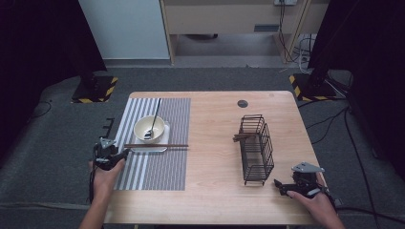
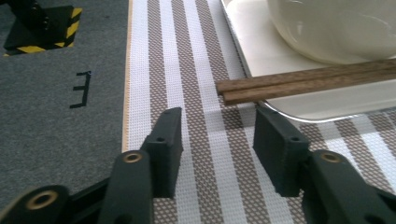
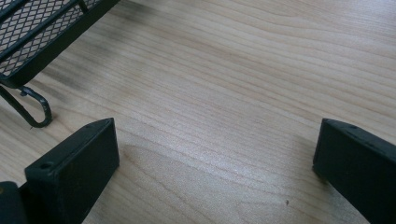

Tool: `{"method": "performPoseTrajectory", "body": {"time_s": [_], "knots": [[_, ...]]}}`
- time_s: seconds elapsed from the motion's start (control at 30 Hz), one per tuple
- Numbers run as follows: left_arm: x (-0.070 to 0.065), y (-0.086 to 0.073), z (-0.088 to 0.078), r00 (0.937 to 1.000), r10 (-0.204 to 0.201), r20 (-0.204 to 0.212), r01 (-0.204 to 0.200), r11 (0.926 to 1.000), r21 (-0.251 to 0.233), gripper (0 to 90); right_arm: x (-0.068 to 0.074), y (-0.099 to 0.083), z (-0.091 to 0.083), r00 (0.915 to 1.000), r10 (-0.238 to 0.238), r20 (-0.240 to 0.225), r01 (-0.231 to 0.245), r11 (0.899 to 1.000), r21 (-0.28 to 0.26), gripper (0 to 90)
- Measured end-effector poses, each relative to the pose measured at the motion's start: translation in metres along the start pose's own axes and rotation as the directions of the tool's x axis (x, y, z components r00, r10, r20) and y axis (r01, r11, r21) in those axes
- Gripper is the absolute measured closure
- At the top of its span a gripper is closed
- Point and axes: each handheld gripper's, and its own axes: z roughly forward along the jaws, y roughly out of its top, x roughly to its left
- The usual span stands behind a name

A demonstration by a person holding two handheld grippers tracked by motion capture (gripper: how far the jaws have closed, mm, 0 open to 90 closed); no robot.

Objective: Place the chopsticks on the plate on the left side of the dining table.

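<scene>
A pair of brown chopsticks (image 1: 156, 145) (image 2: 308, 80) lies across the front of a white square plate (image 1: 149, 149) (image 2: 261, 46) that carries a cream bowl (image 1: 149, 128) (image 2: 336, 28) with a dark spoon (image 1: 154, 117) in it. My left gripper (image 1: 125, 152) (image 2: 217, 140) is open just short of the chopsticks' left ends, low over the striped placemat (image 1: 153, 167) (image 2: 196, 70). My right gripper (image 1: 278, 184) (image 3: 215, 163) is open wide over bare wood near the front corner of the black wire basket (image 1: 255, 149) (image 3: 42, 37), nothing between its jaws.
The wooden table (image 1: 215, 191) holds the wire basket at right, with a brown piece (image 1: 242, 137) poking from its left side. A round dark cap (image 1: 242, 103) sits in the tabletop at the back. Black stands with yellow-striped bases (image 1: 94, 88) flank the table on grey carpet.
</scene>
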Motion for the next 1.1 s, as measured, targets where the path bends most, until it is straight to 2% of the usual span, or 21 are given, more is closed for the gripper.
{"method": "performPoseTrajectory", "body": {"time_s": [0.27, 0.33, 0.47, 0.53, 0.57, 0.63, 0.73, 0.87, 0.93, 0.97, 1.1], "knots": [[-0.01, 0.004, -0.011, 0.9993, 0.008, 0.036, -0.007, 0.9999, -0.014, 35.1, 0.0, 0.0, 0.0, 1.0, -0.002, 0.0, 0.002, 1.0, 0.0, 0.2], [-0.014, 0.005, -0.014, 0.9987, 0.02, 0.047, -0.019, 0.9996, -0.018, 33.7, 0.0, 0.0, 0.0, 1.0, 0.0, 0.0, 0.0, 1.0, 0.0, 0.1], [-0.027, 0.007, -0.017, 0.9941, 0.053, 0.094, -0.053, 0.9986, -0.01, 24.7, 0.0, 0.0, 0.0, 1.0, 0.0, 0.0, 0.0, 1.0, 0.0, 0.2], [-0.029, 0.008, -0.017, 0.9929, 0.056, 0.105, -0.055, 0.9984, -0.011, 21.9, 0.0, 0.0, 0.0, 1.0, 0.0, 0.0, 0.0, 1.0, 0.0, 0.1], [-0.035, 0.009, -0.018, 0.9899, 0.06, 0.128, -0.06, 0.9982, -0.007, 20.5, 0.0, 0.0, 0.0, 1.0, -0.002, 0.0, 0.002, 1.0, 0.0, 0.2], [-0.038, 0.01, -0.019, 0.9886, 0.067, 0.135, -0.066, 0.9978, -0.009, 19.4, 0.0, 0.0, 0.0, 1.0, 0.0, 0.0, 0.0, 1.0, 0.0, 0.1], [-0.049, 0.013, -0.02, 0.9826, 0.086, 0.164, -0.086, 0.9962, -0.007, 15.4, 0.0, 0.0, 0.0, 1.0, 0.0, 0.0, 0.0, 1.0, 0.0, 0.2], [-0.064, 0.016, -0.021, 0.9733, 0.115, 0.199, -0.116, 0.9932, -0.003, 13.4, 0.0, 0.0, 0.0, 1.0, 0.0, 0.0, 0.0, 1.0, 0.0, 0.2], [-0.074, 0.018, -0.02, 0.9661, 0.13, 0.223, -0.134, 0.991, 0.002, 11.4, 0.0, 0.0, 0.0, 1.0, 0.0, 0.0, 0.0, 1.0, 0.0, 0.2], [-0.074, 0.018, -0.02, 0.9661, 0.13, 0.223, -0.134, 0.991, 0.002, 10.7, 0.0, 0.0, 0.0, 1.0, 0.0, 0.0, 0.0, 1.0, 0.0, 0.2], [-0.09, 0.021, -0.019, 0.956, 0.148, 0.253, -0.154, 0.9881, 0.003, 9.1, 0.0, 0.0, 0.0, 1.0, 0.0, 0.0, 0.0, 1.0, 0.0, 0.1]]}}
